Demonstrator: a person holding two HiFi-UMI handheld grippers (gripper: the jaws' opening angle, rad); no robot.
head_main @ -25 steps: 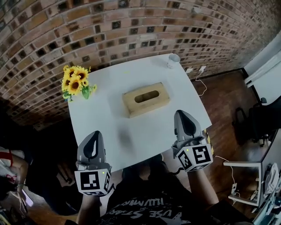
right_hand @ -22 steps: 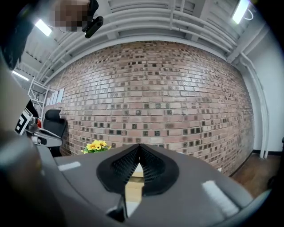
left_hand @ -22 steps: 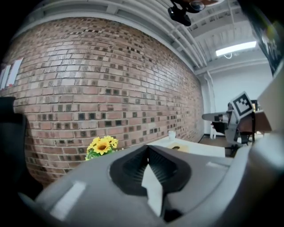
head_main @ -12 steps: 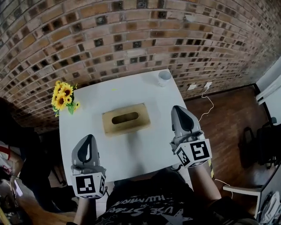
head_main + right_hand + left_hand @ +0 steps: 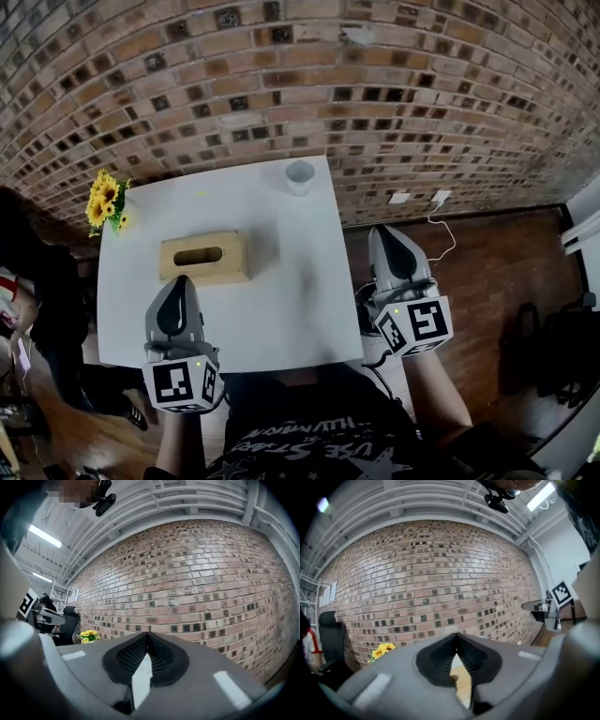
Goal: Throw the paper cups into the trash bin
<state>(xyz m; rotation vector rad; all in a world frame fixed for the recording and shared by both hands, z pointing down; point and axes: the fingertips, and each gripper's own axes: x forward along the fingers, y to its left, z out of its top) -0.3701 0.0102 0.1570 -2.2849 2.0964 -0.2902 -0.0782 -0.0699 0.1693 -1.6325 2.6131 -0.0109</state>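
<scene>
A white paper cup (image 5: 300, 175) stands upright at the far right corner of the white table (image 5: 281, 300). My left gripper (image 5: 174, 300) hovers over the table's near left part, its jaws shut with nothing between them. My right gripper (image 5: 391, 247) is held just off the table's right edge, over the floor, also shut and empty. Both grippers are far from the cup. No trash bin shows in any view.
A wooden tissue box (image 5: 203, 257) lies on the table's left half, just beyond the left gripper. Yellow sunflowers (image 5: 106, 197) stand at the far left corner. A brick wall (image 5: 281, 84) backs the table. A white cable (image 5: 439, 225) trails on the wooden floor (image 5: 469, 272) at right.
The view has swung to the right: the table and its things have slid left in the head view. Both grippers stay low near the table's near edge, still shut.
</scene>
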